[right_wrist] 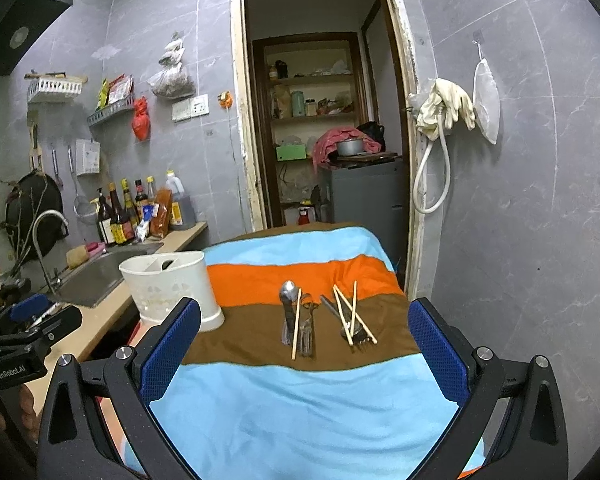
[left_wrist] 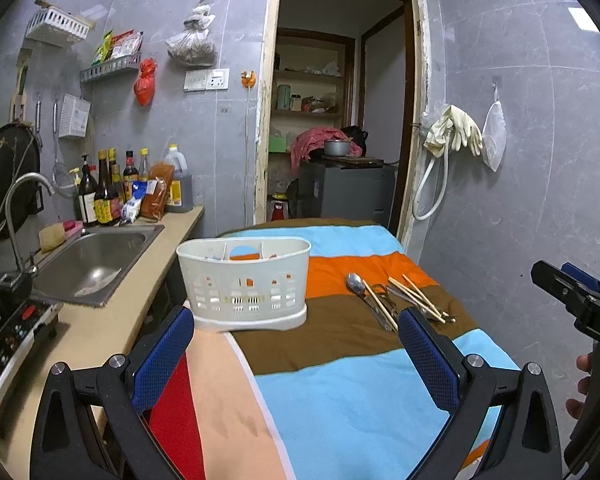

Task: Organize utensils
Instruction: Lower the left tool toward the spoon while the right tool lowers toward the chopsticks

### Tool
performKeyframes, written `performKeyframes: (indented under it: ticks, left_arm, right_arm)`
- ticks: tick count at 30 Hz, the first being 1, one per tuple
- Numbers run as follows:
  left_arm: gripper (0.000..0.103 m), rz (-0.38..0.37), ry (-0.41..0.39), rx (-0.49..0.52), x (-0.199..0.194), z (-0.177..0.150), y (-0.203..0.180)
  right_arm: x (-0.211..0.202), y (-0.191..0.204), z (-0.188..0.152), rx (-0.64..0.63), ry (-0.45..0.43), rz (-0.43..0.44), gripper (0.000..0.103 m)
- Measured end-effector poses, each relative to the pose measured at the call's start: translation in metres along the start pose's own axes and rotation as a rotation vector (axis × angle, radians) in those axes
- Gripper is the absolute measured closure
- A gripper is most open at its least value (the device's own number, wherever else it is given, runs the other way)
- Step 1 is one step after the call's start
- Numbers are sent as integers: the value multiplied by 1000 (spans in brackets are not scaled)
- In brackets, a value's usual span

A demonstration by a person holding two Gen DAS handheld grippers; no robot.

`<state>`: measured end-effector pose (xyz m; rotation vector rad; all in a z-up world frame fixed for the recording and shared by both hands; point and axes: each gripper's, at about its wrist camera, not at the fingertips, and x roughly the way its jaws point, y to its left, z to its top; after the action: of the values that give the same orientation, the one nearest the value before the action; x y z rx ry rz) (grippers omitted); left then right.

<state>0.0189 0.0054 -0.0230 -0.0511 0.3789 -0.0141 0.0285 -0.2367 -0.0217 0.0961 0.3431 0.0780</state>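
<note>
A white plastic utensil caddy [left_wrist: 246, 280] stands upright on the striped cloth, at the table's left edge; it also shows in the right wrist view [right_wrist: 170, 286]. To its right lie a metal spoon [right_wrist: 288, 300], forks [right_wrist: 308, 330] and wooden chopsticks [right_wrist: 352, 314] on the brown stripe; the same pile shows in the left wrist view [left_wrist: 400, 298]. My left gripper [left_wrist: 296, 354] is open and empty, just short of the caddy. My right gripper [right_wrist: 304, 346] is open and empty, just short of the utensils.
The table carries a striped blue, orange and brown cloth [right_wrist: 300, 408]. A steel sink [left_wrist: 96, 256] with a tap and sauce bottles [left_wrist: 108, 192] sits in the counter at the left. A doorway [right_wrist: 324, 128] opens behind the table.
</note>
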Motion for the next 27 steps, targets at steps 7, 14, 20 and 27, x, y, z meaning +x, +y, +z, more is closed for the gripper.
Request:
performKeyframes:
  ticks: [7,14,20,27]
  left_arm:
    - [0,-20,-33,-1,7,28,-5]
    - [0,-40,-75,-30,27,61,-14]
    - [0,-39,-92,-32,53,81,-28]
    - [0,-30,-94,-32,95,96,-48]
  right_arm:
    - [-1,-6,30,10,-23,-16,1]
    - [2,-20,64,15,-60,-34,1]
    - [21,-33,91,19,-84,-35,1]
    - [70,-55,111,25,-56,-18,1]
